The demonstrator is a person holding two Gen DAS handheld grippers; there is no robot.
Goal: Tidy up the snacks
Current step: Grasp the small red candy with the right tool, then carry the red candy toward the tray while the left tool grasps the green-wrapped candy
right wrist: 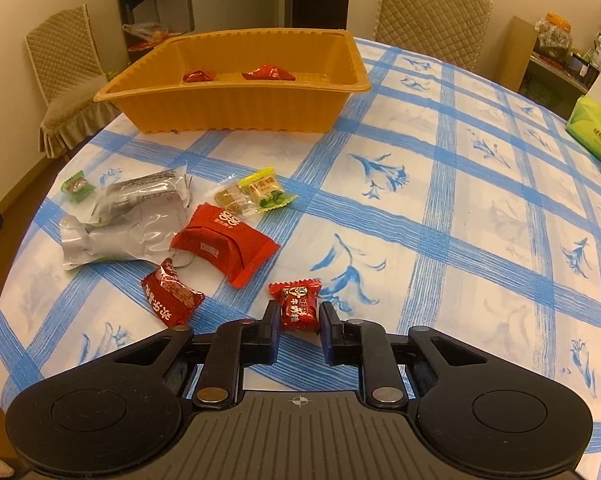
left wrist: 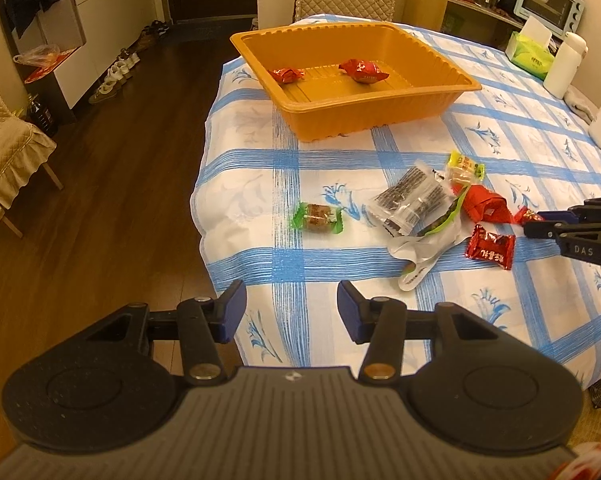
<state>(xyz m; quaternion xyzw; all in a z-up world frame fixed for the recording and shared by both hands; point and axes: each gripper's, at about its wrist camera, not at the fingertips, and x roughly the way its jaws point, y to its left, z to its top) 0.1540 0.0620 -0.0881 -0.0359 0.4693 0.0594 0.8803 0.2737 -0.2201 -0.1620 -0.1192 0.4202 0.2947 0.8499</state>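
Observation:
An orange tray [left wrist: 380,116] stands at the far side of the blue-checked tablecloth, with two red candies [left wrist: 286,75] [left wrist: 364,71] in it. Loose snacks lie nearer: a green candy [left wrist: 318,218], a clear packet of dark sticks [left wrist: 412,200], a yellow-green candy [right wrist: 266,192], a big red packet [right wrist: 224,240], a silver wrapper [right wrist: 112,240] and a square red candy [right wrist: 172,292]. My right gripper [right wrist: 299,318] is low on the cloth, shut on a small red candy [right wrist: 296,306]. My left gripper [left wrist: 290,304] hovers open over the table's near left edge with nothing between its fingers.
A green tissue box [left wrist: 530,56] and a white bottle [left wrist: 564,64] stand at the table's right side. Quilted chairs [right wrist: 432,8] ring the table. The table's edge drops to a wooden floor [left wrist: 112,184] on the left.

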